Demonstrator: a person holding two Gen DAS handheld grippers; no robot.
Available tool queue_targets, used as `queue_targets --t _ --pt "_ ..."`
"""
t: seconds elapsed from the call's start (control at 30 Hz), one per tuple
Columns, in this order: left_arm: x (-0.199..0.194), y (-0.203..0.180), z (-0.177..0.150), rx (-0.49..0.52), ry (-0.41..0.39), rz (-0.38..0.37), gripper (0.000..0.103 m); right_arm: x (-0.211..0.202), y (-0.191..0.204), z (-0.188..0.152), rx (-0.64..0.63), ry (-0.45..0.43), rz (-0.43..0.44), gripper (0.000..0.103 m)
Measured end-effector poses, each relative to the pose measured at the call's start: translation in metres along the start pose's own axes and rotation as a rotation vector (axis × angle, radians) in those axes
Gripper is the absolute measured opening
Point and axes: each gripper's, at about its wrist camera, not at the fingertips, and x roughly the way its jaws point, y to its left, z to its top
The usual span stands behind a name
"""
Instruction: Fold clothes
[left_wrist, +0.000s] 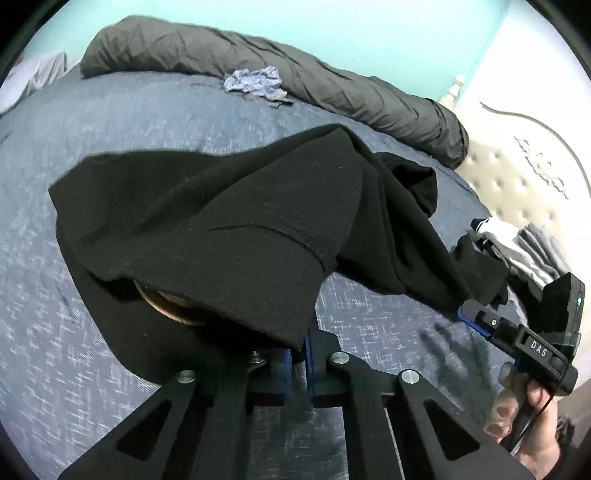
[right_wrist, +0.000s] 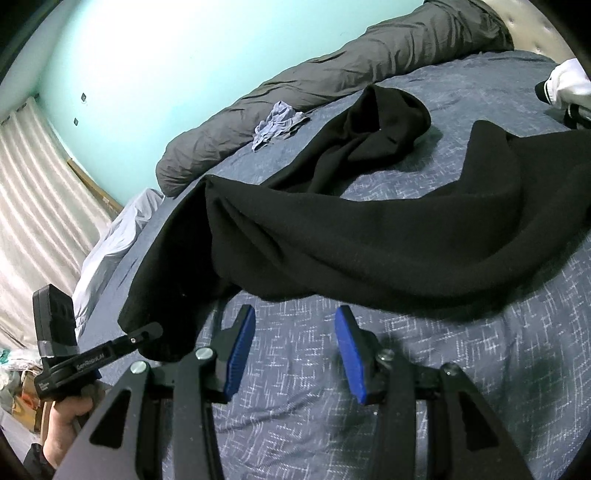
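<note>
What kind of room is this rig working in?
Most likely a bedroom. The work surface is a bed with a blue patterned cover, a tufted headboard stands at one end, and a rolled grey duvet lies along the far side by a teal wall. A black garment is spread on the cover.

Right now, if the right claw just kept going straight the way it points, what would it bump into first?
Probably the black garment. The right claw stands open over the bare blue bedspread, and the garment's folded edge lies just ahead of its fingertips. Pointing downward, it might touch the bedspread first; depth is unclear.
</note>
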Motion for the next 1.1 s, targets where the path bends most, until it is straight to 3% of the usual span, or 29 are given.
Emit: queue_targets --t 0.23,0.5,0.8,1.0,1.1 --pt "-0.030 0.017 0.034 -0.024 -0.074 0.057 0.003 0.001 -0.001 0.001 0.006 -0.003 0.010 0.045" --pt "-0.056 0.031 0.125 0.025 -0.100 0.148 0.003 -0.003 -0.006 0.006 0.023 -0.015 0.020 0.045" --pt "-0.043 0.053 0.202 0.041 -0.078 0.235 0.003 -0.006 -0.012 0.009 0.047 -0.022 0.025 0.045" --pt "-0.046 0.068 0.237 0.000 -0.166 0.308 0.003 -0.006 -0.020 0.011 0.064 -0.024 0.017 0.045" --pt "-0.023 0.085 0.237 -0.045 -0.084 0.305 0.003 -0.005 -0.020 0.010 0.063 -0.018 0.020 0.045"
